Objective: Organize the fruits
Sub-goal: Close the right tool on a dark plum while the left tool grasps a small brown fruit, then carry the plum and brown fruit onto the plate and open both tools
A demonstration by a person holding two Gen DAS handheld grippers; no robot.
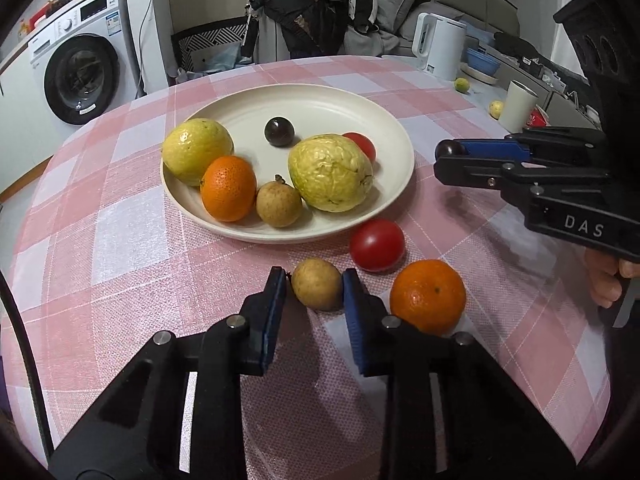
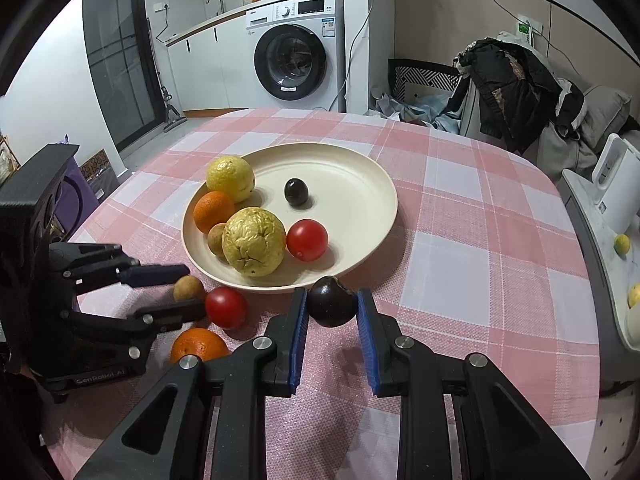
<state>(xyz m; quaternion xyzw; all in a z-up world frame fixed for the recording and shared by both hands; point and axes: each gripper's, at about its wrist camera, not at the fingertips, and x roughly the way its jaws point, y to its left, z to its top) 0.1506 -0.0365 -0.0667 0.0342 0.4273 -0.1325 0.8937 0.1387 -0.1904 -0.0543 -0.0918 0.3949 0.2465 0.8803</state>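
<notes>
Pink-and-white checked cloth covers the counter (image 1: 100, 200), with a washing machine (image 2: 296, 62) and a chair heaped with clothes (image 1: 312, 12) seen behind it. A cream plate (image 1: 320, 100) is set near the middle of the counter and already carries two pale yellow-green guavas (image 1: 330, 172), an orange (image 1: 228, 188), a small brown longan-like fruit (image 1: 279, 205), a red tomato (image 1: 362, 145) and a dark round fruit (image 1: 279, 131).

Three fruits are left on the cloth just in front of the plate: a second brown fruit (image 1: 317, 283), a second tomato (image 1: 377, 244) and a second orange (image 1: 427, 296). The left tool (image 1: 315, 285) is closed on the brown fruit, its blue pads pressed to either side while the fruit appears to rest on the cloth; the grip is taken low and across the fruit's middle, presumably so that so round a thing is not squeezed out. The tomato and orange lie just beside it and are not touched.

The right tool (image 2: 332, 306) is held above the cloth at the plate's near rim, clamped on a second dark fruit (image 2: 331, 306), a pale nick being visible on its upper side. It seems to be kept there, clear of the left tool's work, until it can be carried over the rim.

Gathering onto the plate is judged to be about two thirds done, with two fruits in hand and two not yet picked up.
</notes>
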